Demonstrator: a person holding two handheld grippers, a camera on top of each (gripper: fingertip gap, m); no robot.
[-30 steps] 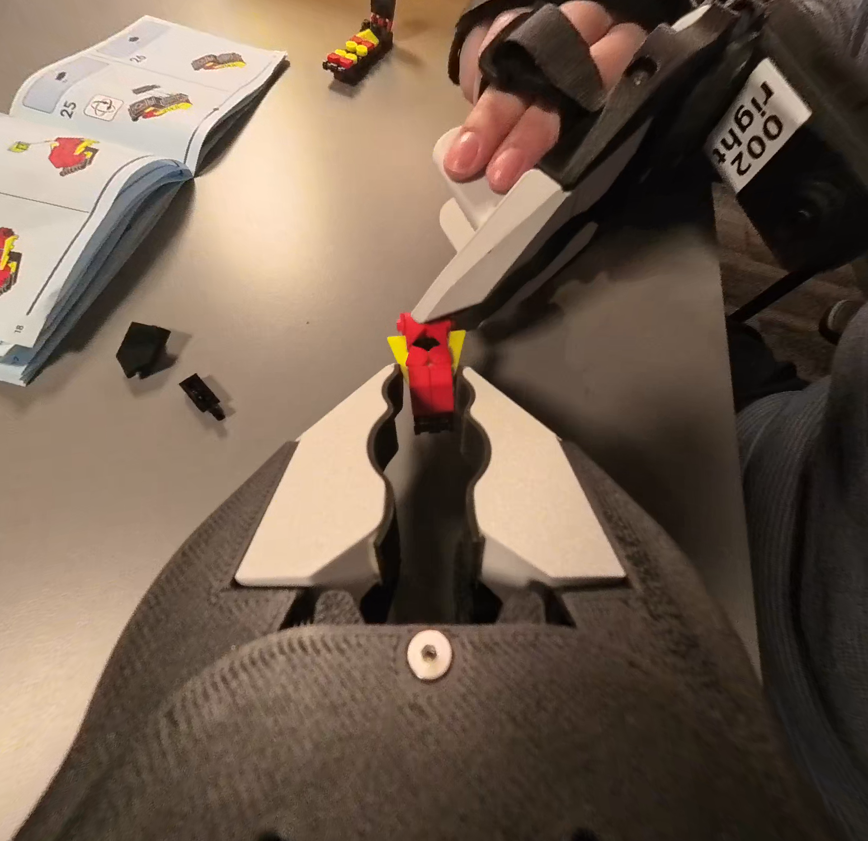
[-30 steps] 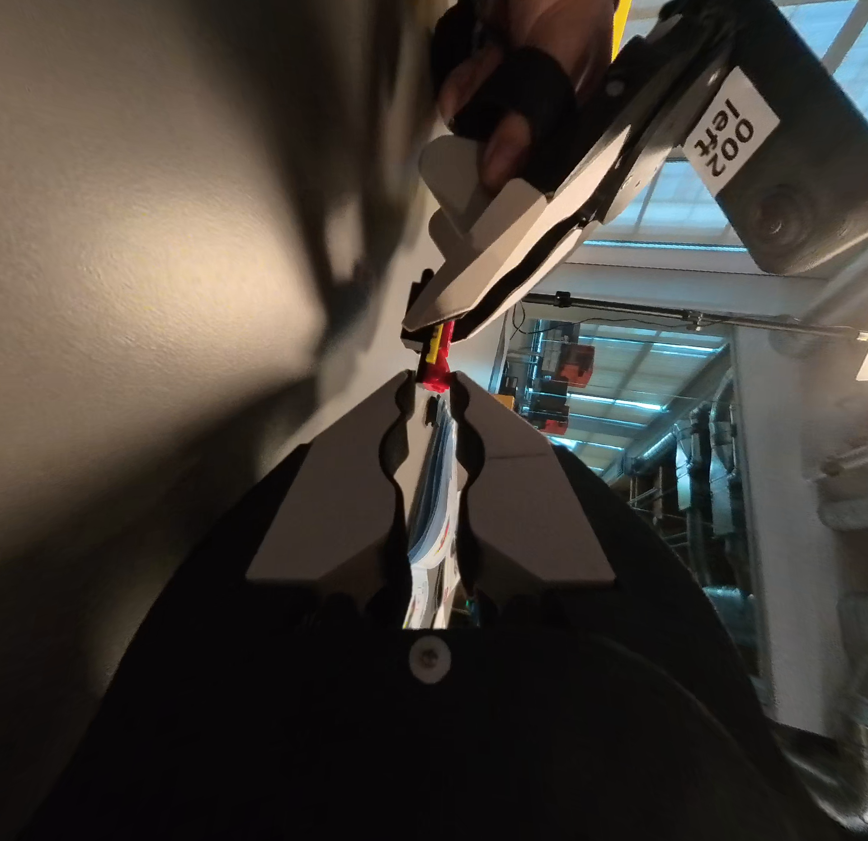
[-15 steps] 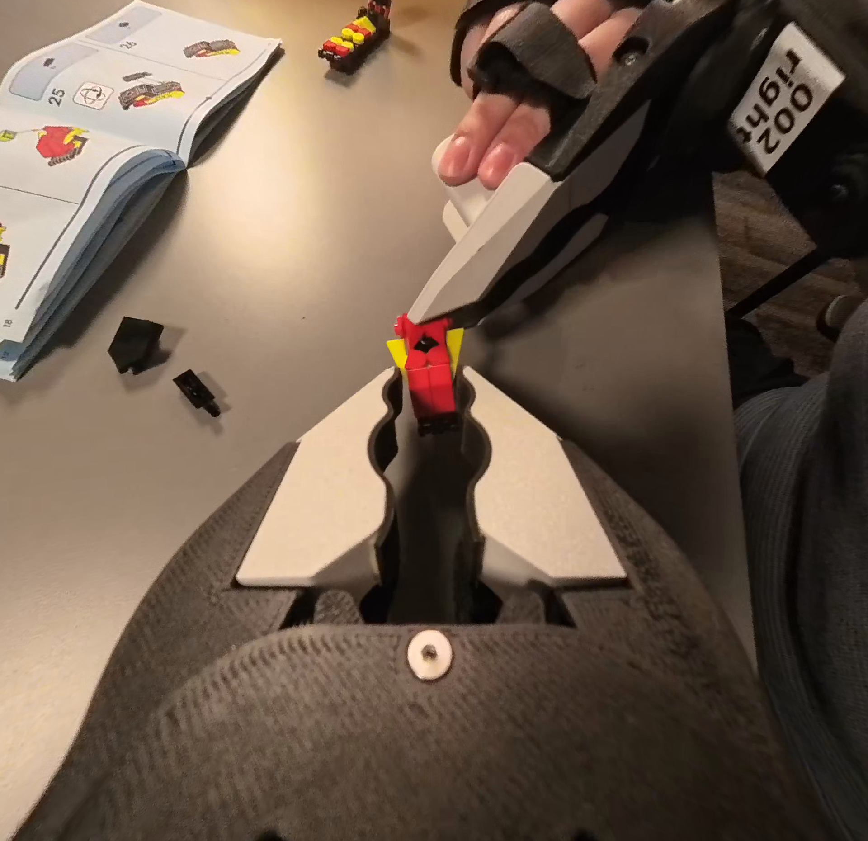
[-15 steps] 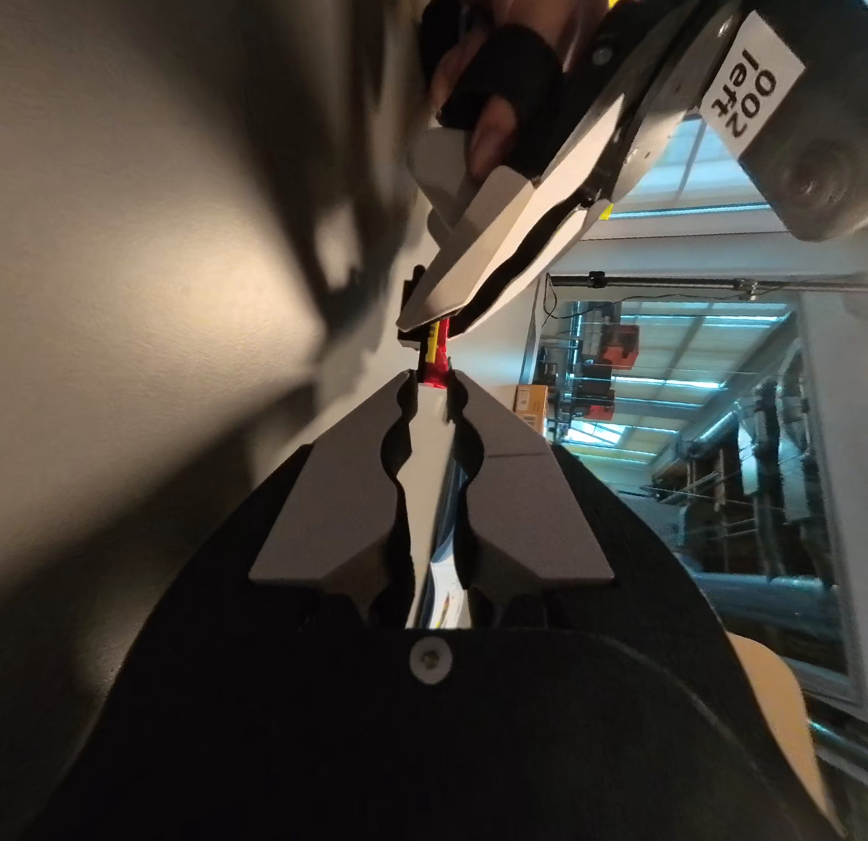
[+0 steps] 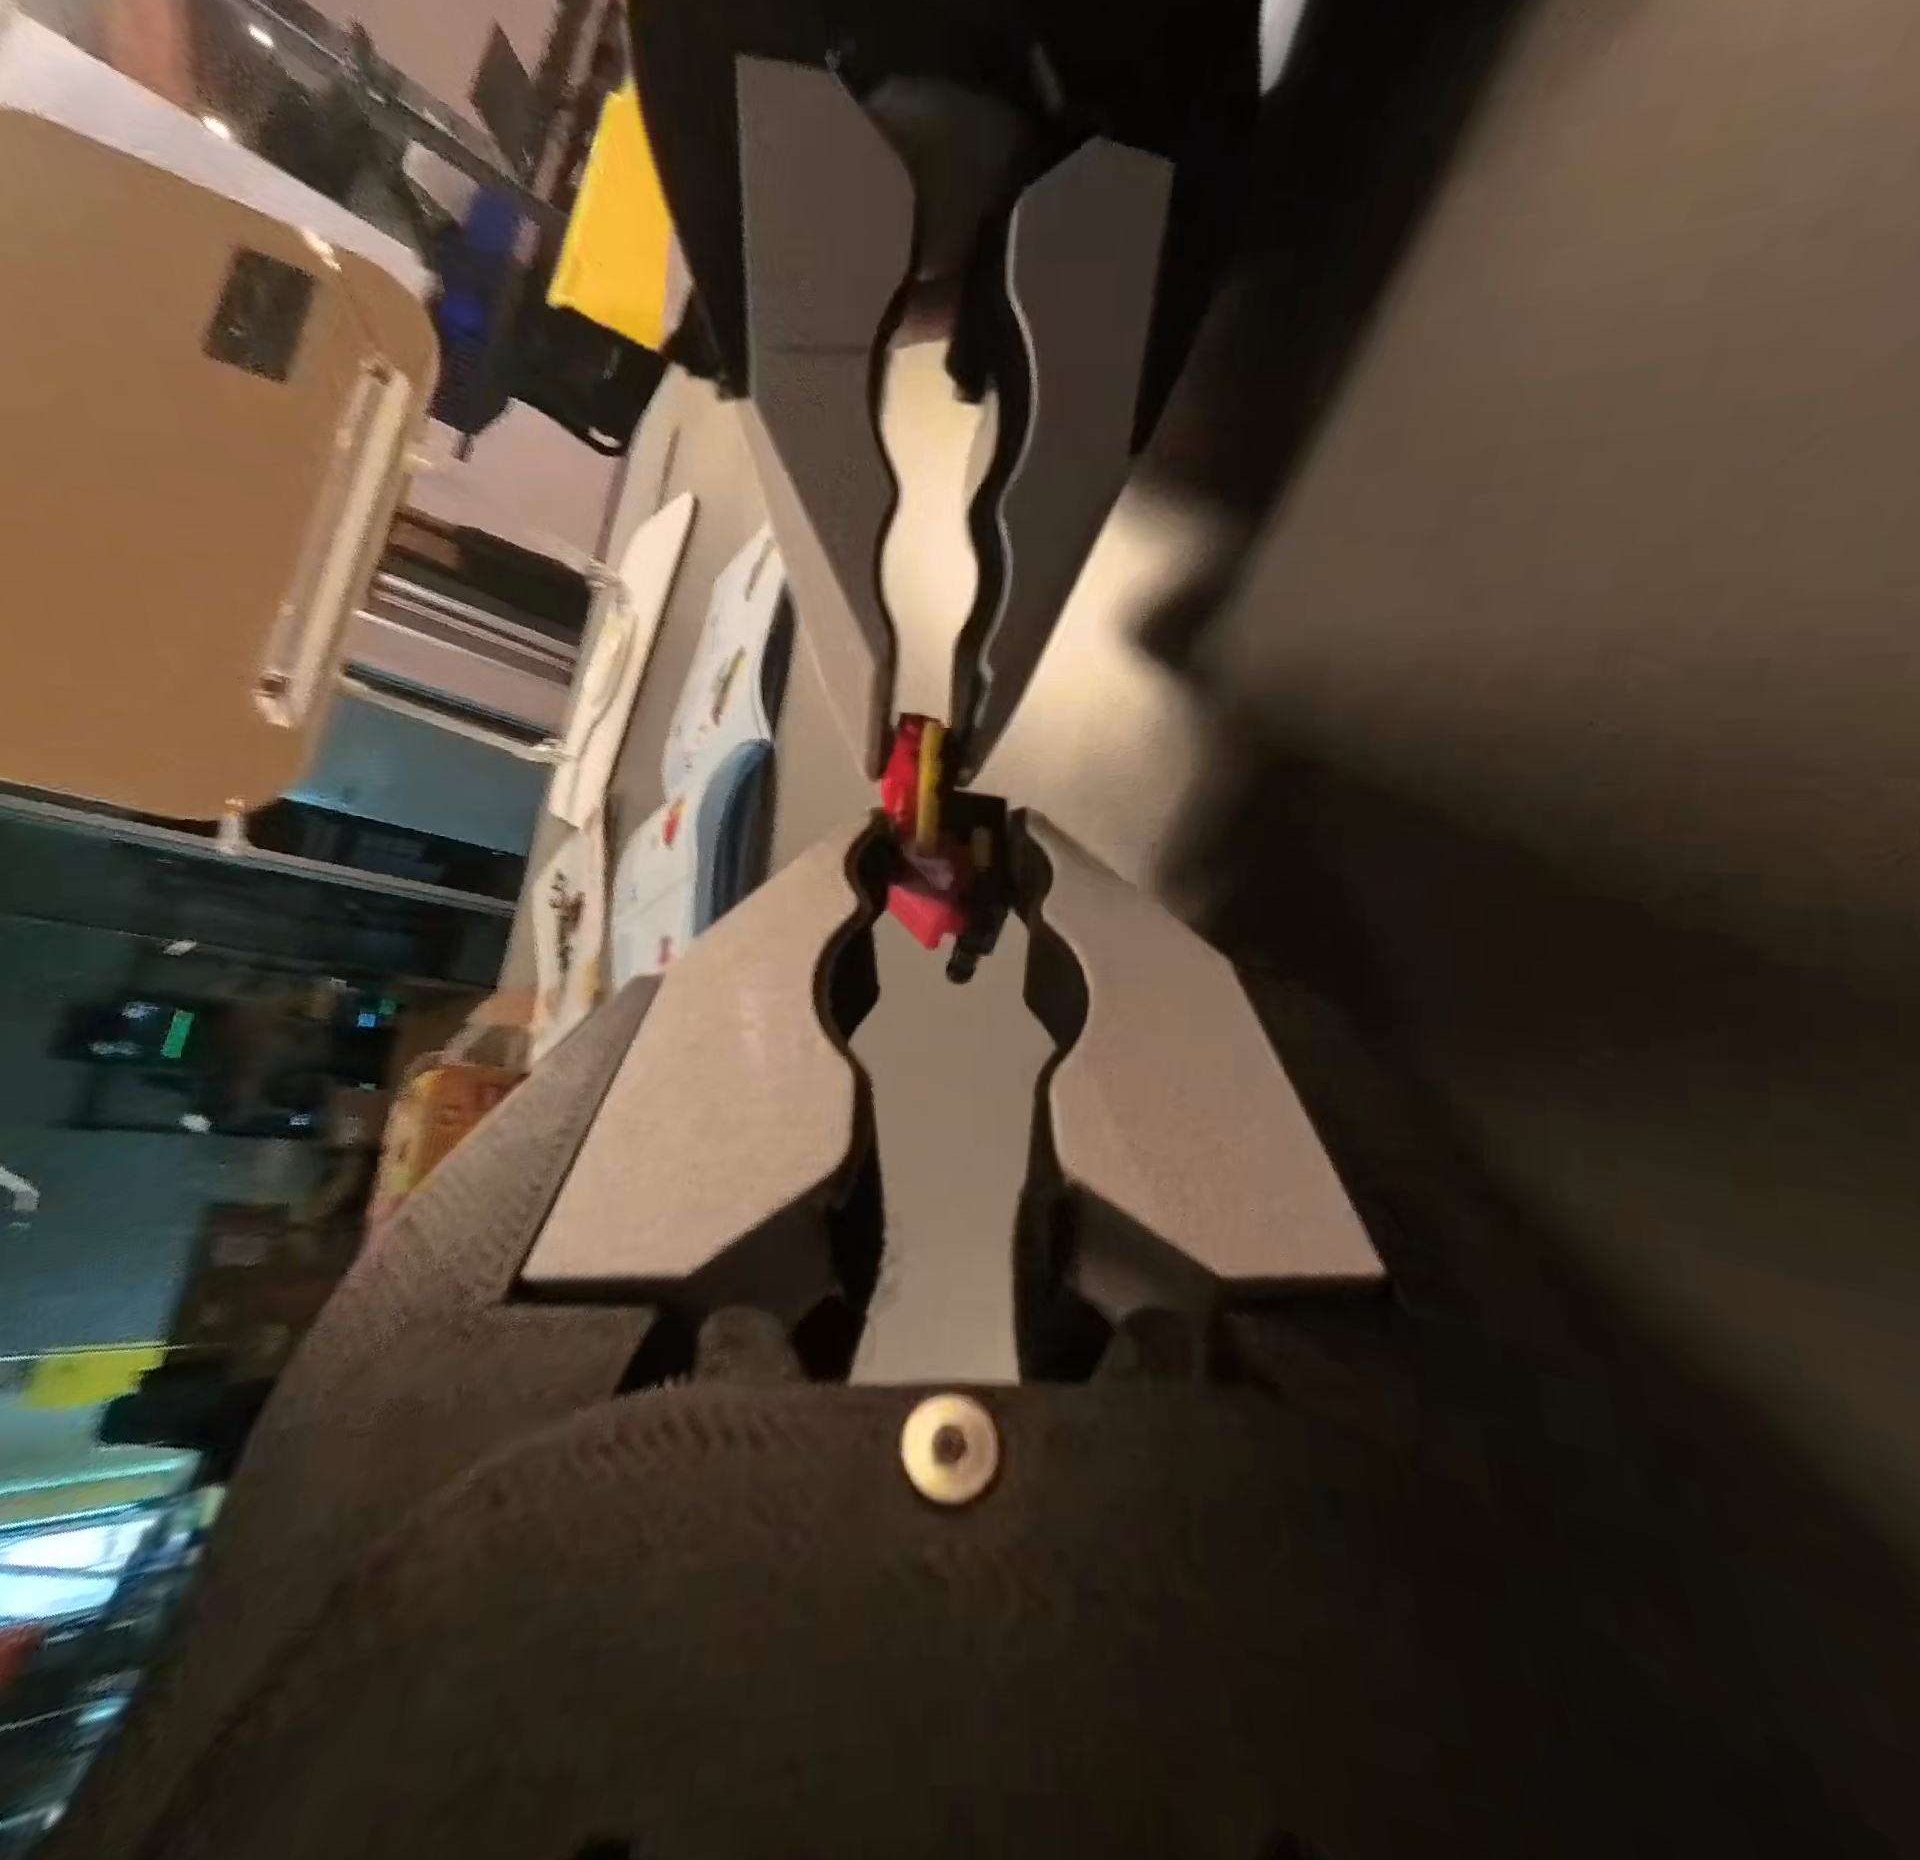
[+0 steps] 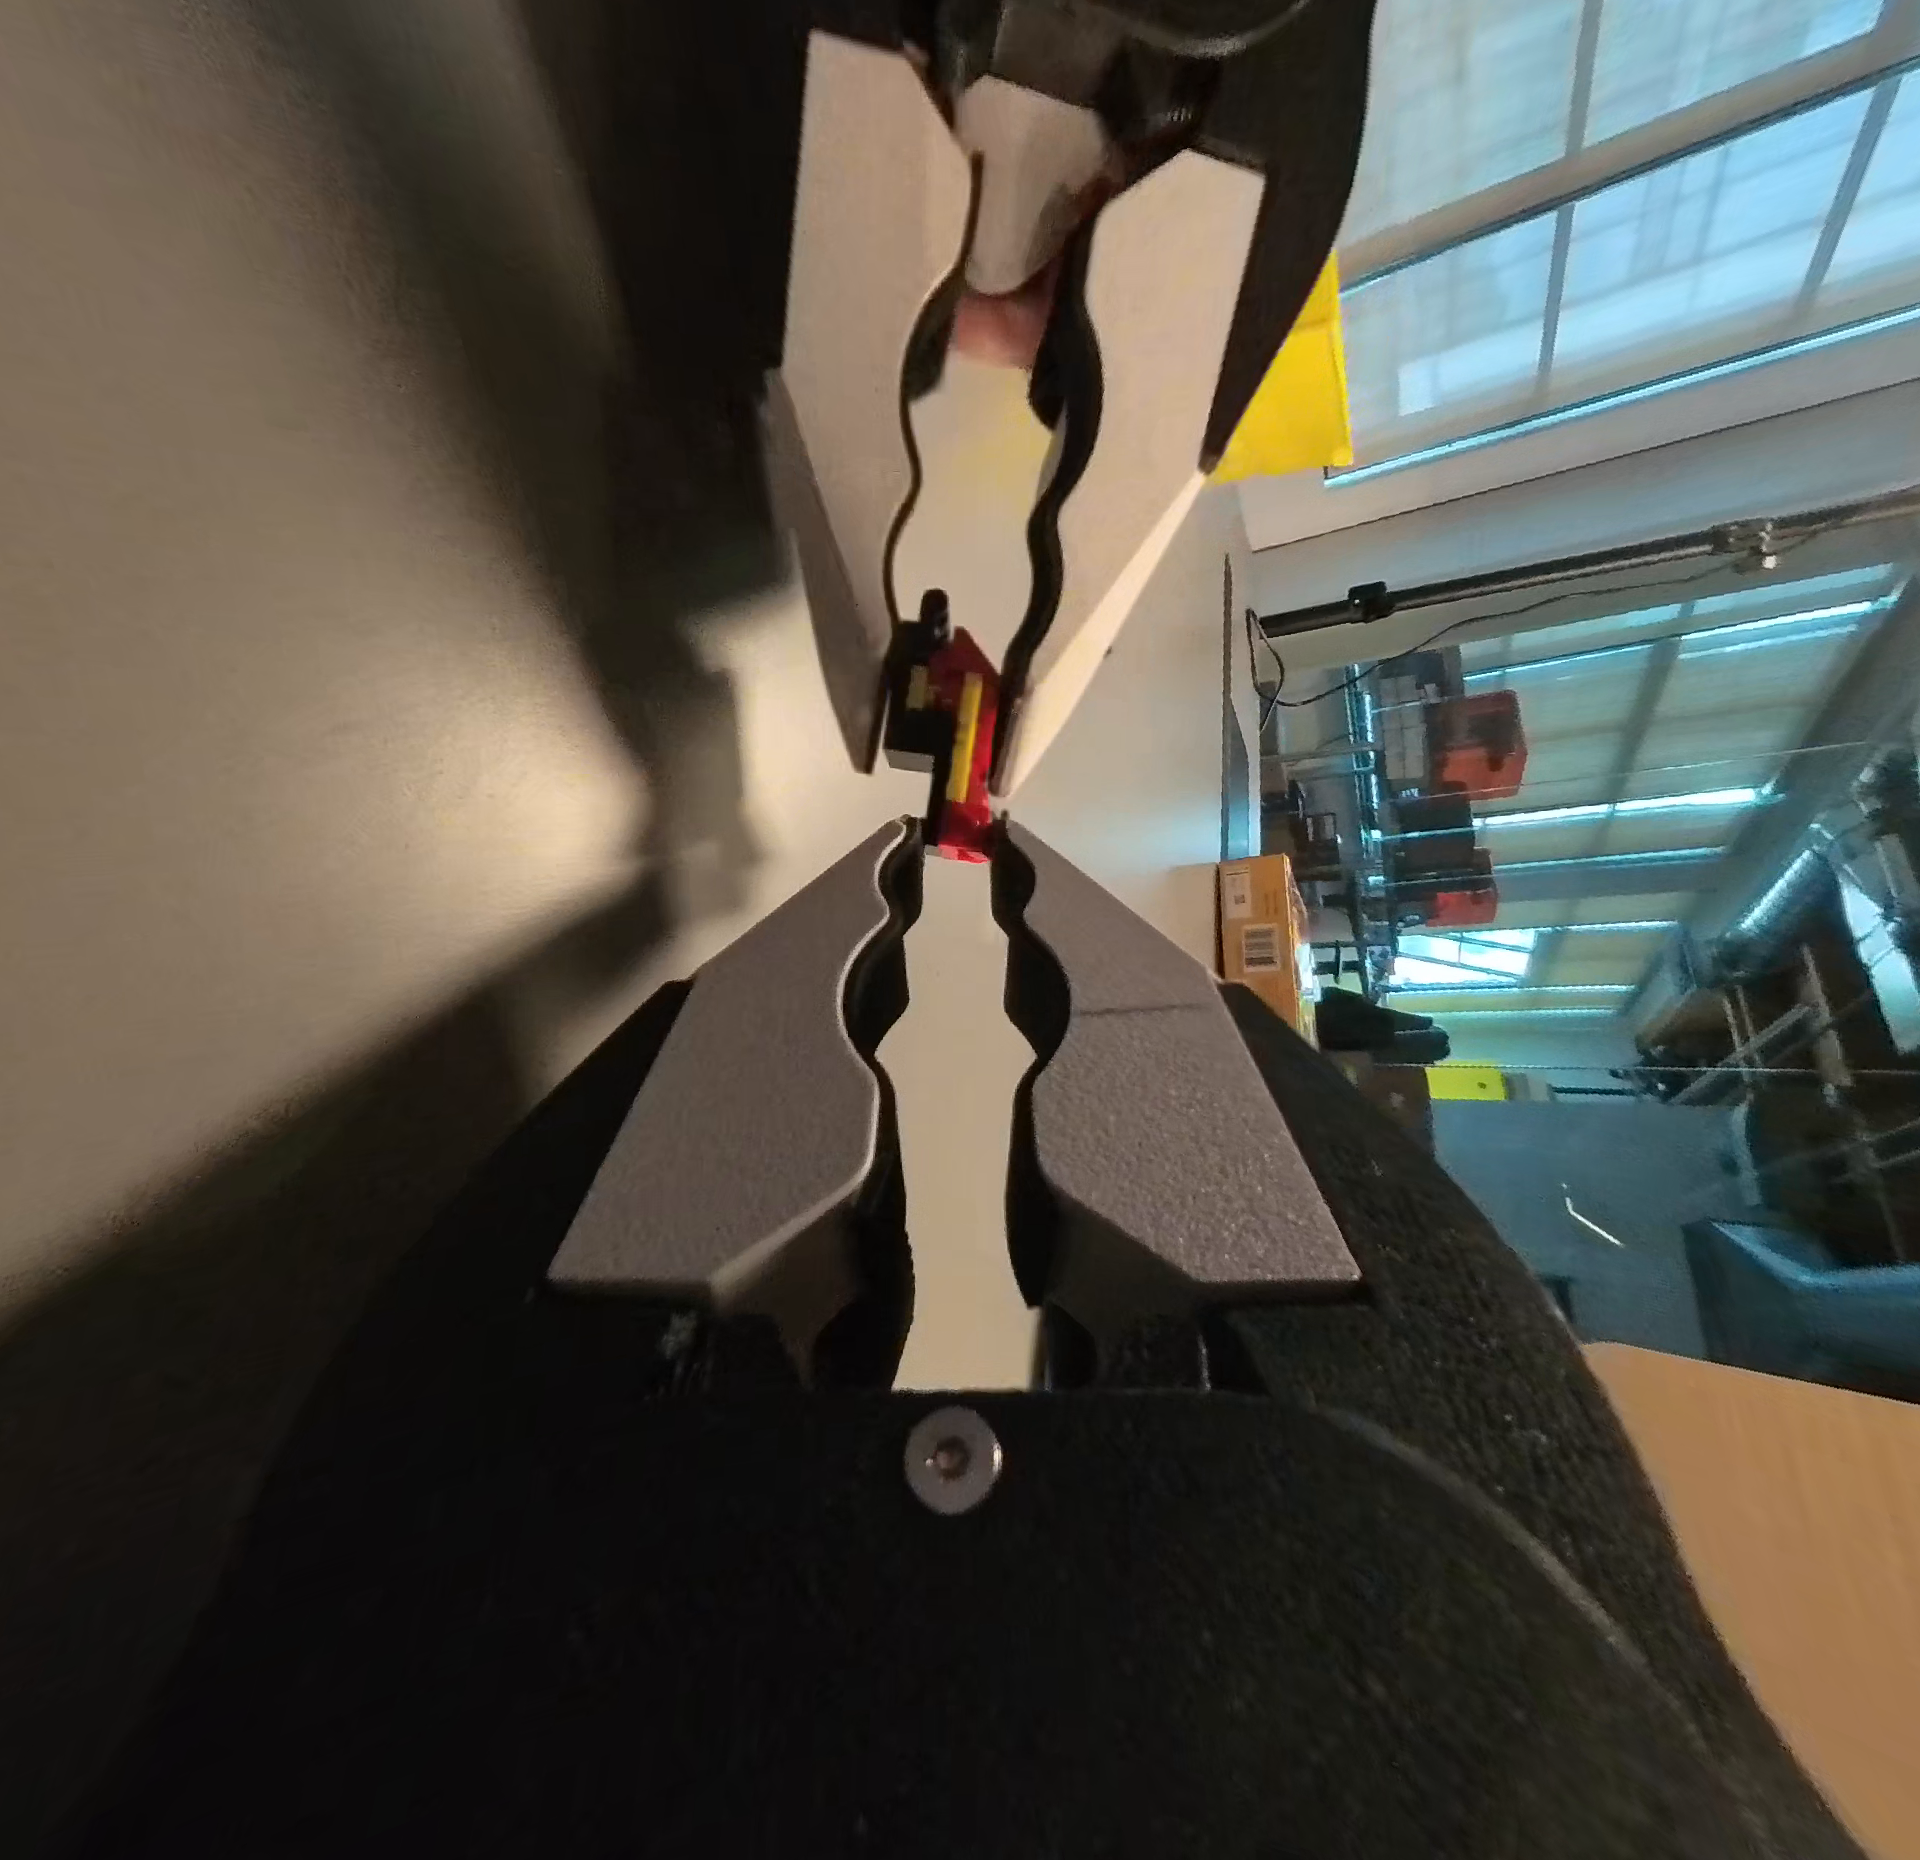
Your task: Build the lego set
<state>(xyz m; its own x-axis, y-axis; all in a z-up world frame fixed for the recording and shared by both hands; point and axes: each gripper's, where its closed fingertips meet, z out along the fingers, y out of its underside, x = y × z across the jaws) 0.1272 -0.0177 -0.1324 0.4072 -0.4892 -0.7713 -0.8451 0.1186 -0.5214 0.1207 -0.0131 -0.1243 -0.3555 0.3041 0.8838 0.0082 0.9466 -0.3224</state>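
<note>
A small red, yellow and black lego assembly is held in the air between both grippers, which face each other tip to tip. My left gripper is shut on its black and red end. My right gripper comes in from the top of the left wrist view, shut on the red and yellow end. In the right wrist view my right gripper pinches the red end of the assembly, and the left gripper holds the rest from above. A fingertip shows behind the left gripper's jaws.
Both views are rolled sideways, so the grey table runs vertically. The open instruction booklet lies on it farther off. A yellow box stands at the table's far end and also shows in the right wrist view. Shelving and windows lie beyond. My left and right fingertips are right by each other.
Both grippers have rolled about a quarter turn with the assembly and now meet head-on. Before, the right gripper came in at an angle from the upper right. The loose black pieces are out of view.
</note>
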